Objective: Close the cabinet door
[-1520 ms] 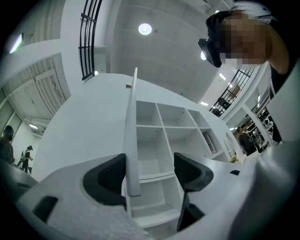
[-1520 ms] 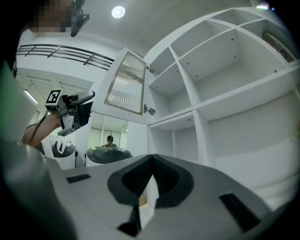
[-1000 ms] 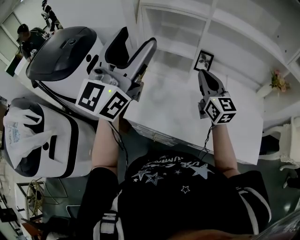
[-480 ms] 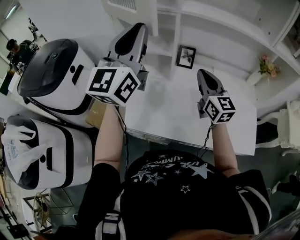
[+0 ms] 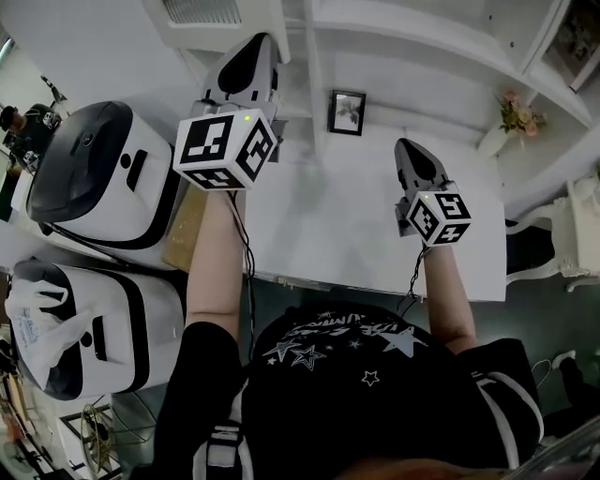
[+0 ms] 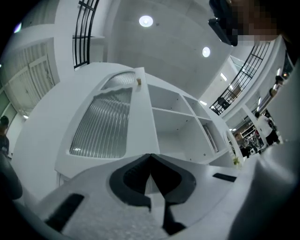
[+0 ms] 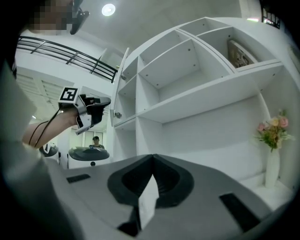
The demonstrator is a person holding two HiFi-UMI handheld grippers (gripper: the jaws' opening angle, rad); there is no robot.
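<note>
Cabinet door [image 6: 105,124]: ribbed translucent panel (frame matt white); tabletop [image 5: 328,225] smooth, matt white.

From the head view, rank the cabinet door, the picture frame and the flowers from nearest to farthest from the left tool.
1. Cabinet door: top left, right beside the left tool.
2. Picture frame: in the shelving to the tool's right, mid-picture.
3. Flowers: far right, well past the frame.
</note>
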